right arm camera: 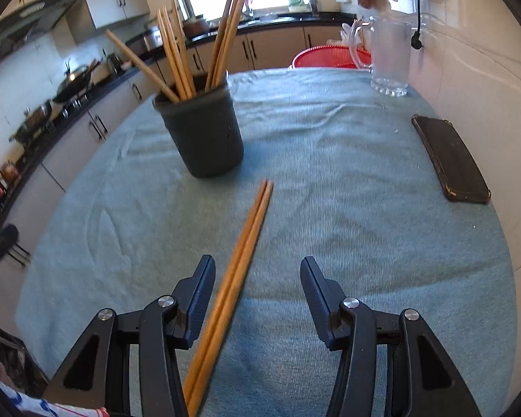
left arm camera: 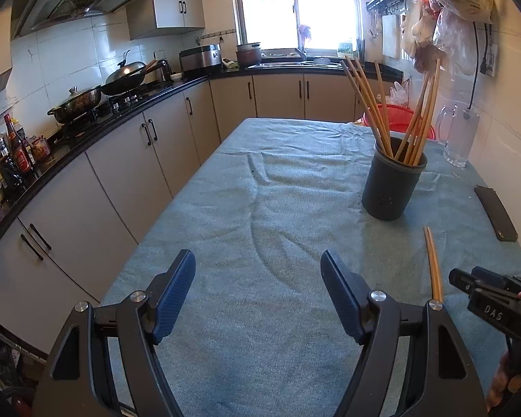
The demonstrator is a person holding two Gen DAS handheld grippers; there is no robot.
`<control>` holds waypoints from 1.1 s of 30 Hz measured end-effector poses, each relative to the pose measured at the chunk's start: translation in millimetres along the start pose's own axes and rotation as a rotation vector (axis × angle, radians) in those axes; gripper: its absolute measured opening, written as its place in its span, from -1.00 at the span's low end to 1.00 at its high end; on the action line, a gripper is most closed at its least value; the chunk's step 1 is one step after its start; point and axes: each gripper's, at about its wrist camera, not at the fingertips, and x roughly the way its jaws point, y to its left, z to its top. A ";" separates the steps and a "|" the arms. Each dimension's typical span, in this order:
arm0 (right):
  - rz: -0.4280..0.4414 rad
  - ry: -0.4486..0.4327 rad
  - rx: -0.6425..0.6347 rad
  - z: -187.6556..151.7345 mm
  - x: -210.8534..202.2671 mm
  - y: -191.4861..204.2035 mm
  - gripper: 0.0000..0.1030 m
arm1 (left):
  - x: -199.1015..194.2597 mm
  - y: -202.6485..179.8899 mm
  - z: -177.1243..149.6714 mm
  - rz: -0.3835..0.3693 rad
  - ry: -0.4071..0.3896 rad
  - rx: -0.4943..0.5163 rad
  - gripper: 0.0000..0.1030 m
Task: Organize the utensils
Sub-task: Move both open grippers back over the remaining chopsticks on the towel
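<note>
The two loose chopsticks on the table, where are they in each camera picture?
Left wrist view: the loose chopsticks lie at lower right, partly hidden behind the left claw.
Right wrist view: bottom centre, between the open fingers of the right claw.
Shared landmark: the dark holder just beyond their tips.

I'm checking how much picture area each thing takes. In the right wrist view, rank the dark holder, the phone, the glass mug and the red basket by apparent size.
1. Dark holder
2. Phone
3. Glass mug, close to the phone in picture area, so that order is unsure
4. Red basket, but it is farthest and partly hidden
</note>
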 end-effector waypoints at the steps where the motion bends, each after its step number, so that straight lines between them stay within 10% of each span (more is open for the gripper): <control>1: -0.003 0.010 -0.006 -2.1 1.2 0.3 -0.05 | 0.7 0.9 -1.0 0.000 0.004 -0.002 0.43; 33: -0.199 0.087 -0.172 2.9 27.5 35.2 -0.18 | 13.6 6.0 -8.5 -0.046 0.062 -0.033 0.43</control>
